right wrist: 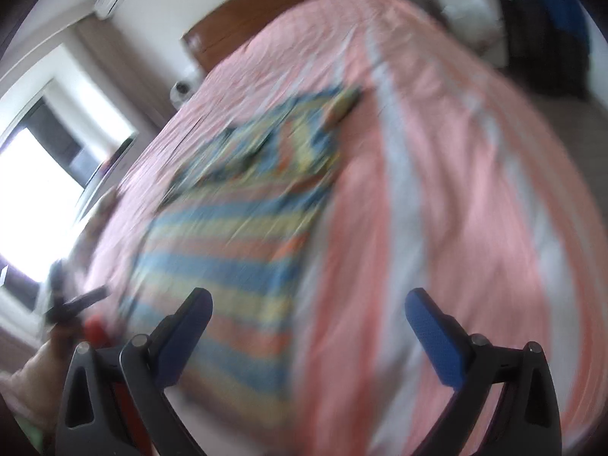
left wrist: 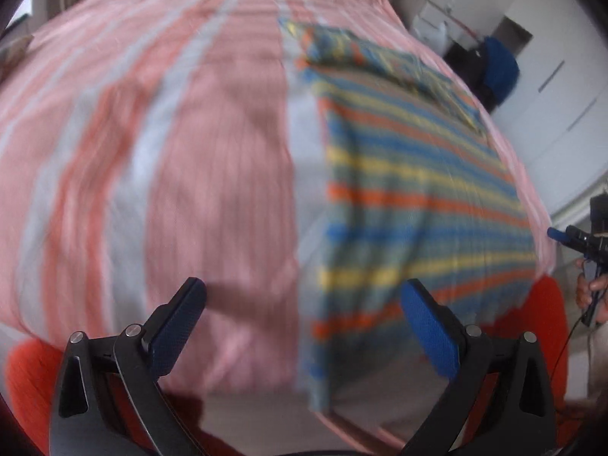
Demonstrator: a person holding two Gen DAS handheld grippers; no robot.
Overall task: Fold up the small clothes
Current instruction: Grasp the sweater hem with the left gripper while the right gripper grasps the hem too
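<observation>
A small striped garment (left wrist: 410, 190), in blue, yellow and orange bands, lies flat on a pink and white striped bed cover (left wrist: 190, 152). In the left wrist view it fills the right half; its far end looks folded over. My left gripper (left wrist: 304, 326) is open and empty, held above the cover near the bed's near edge, by the garment's left side. In the right wrist view the garment (right wrist: 235, 228) lies left of centre. My right gripper (right wrist: 307, 334) is open and empty above the garment's near right corner. Both views are motion-blurred.
The bed cover (right wrist: 456, 190) reaches a wooden headboard (right wrist: 266, 11). The right gripper (left wrist: 581, 243) shows in a hand at the left wrist view's right edge. A window (right wrist: 34, 190) is at left. Dark and blue clothing (left wrist: 497, 72) hangs by white cabinets.
</observation>
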